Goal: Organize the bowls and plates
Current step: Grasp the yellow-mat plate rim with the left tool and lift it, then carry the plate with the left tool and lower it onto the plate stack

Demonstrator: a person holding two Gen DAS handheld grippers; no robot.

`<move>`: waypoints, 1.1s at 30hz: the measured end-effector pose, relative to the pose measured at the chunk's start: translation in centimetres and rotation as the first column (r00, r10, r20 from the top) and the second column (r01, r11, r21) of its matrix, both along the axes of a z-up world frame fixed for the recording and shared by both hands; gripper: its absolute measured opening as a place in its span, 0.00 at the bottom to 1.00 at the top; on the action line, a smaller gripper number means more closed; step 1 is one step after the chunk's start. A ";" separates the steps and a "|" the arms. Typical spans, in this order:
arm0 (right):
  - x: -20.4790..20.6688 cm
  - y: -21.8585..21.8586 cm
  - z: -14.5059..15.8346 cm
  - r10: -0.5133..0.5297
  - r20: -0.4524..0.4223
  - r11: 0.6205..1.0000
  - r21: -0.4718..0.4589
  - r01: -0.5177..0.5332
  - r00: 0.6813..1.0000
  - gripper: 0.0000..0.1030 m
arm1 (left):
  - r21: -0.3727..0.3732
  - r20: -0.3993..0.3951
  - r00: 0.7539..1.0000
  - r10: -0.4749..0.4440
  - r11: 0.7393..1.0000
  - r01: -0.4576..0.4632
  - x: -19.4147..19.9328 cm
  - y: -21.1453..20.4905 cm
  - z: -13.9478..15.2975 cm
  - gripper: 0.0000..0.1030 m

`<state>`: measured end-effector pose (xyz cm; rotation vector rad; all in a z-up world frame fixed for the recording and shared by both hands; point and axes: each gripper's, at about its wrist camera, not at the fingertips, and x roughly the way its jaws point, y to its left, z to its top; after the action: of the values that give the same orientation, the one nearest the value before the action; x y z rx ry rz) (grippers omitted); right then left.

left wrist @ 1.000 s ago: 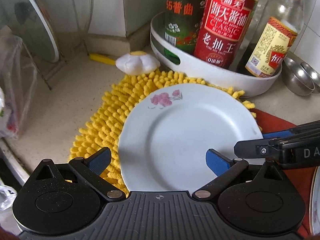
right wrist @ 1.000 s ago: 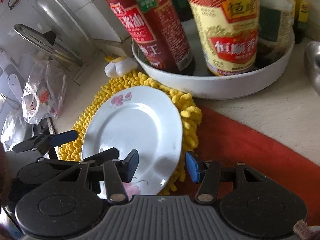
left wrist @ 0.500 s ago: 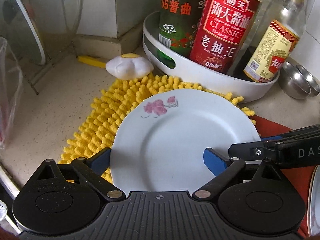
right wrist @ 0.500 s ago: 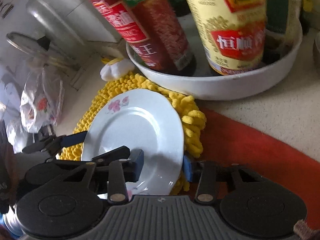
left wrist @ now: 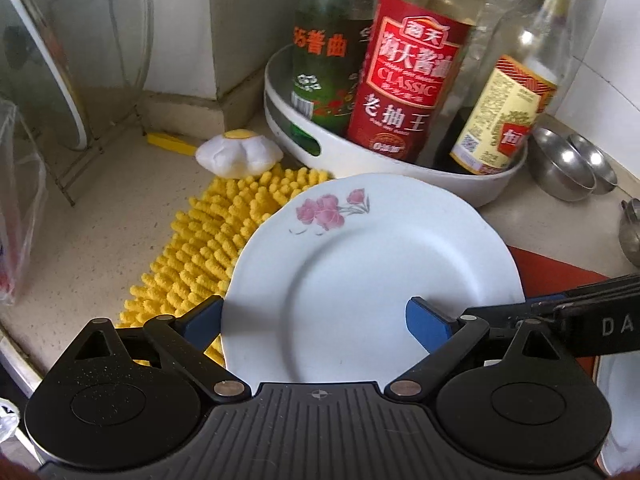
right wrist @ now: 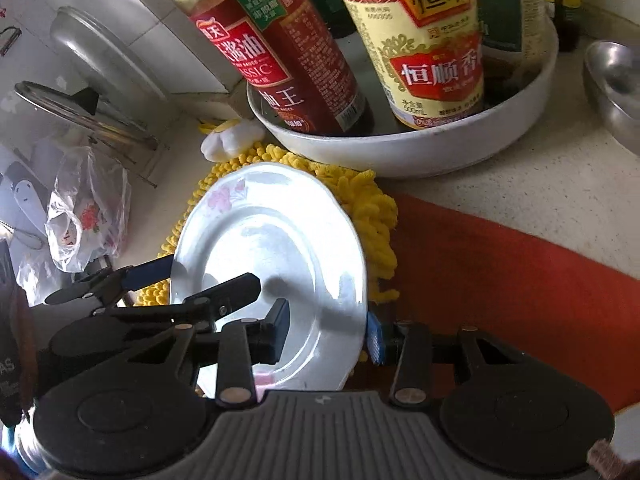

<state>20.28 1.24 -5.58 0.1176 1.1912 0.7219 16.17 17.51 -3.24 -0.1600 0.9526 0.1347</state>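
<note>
Right gripper [right wrist: 328, 330] pinched plate [left wrist: 360, 264] rim; left gripper [left wrist: 316, 320] spread wide astride it; red bottle [left wrist: 412, 80] read "CLASSIC".

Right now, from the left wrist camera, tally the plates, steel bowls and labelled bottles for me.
Plates: 1, the flowered plate; a white edge at lower right is too cropped to count.
Steel bowls: 2
Labelled bottles: 3, the green bottle, red-label bottle, yellow-label bottle.
Total: 6
</note>
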 end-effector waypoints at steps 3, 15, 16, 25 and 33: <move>-0.2 -0.9 0.6 -0.019 0.004 1.000 0.021 0.019 1.000 0.37 | 0.004 0.006 1.000 -0.007 1.000 0.007 -0.1 -0.7 0.3 0.95; -1.0 -5.7 1.3 -0.080 0.008 0.993 0.083 0.079 0.997 0.37 | 0.051 0.022 0.998 -0.053 0.997 0.051 0.3 -5.7 1.7 0.95; -1.0 -6.3 1.4 -0.088 0.009 0.993 0.085 0.087 0.996 0.37 | 0.050 0.023 0.998 -0.060 0.997 0.059 0.4 -6.1 1.8 0.95; -1.3 -10.9 2.6 -0.170 0.020 0.981 0.095 0.167 0.985 0.37 | 0.056 0.050 0.988 -0.149 0.988 0.146 1.8 -10.1 2.4 0.96; -2.3 -16.3 3.3 -0.281 0.016 0.956 0.087 0.279 0.960 0.37 | 0.058 0.066 0.958 -0.280 0.959 0.277 2.5 -15.3 2.8 0.96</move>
<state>17.98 -15.03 -2.28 0.3389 1.0895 0.5219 18.63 2.24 -0.42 0.0147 0.8878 -0.1082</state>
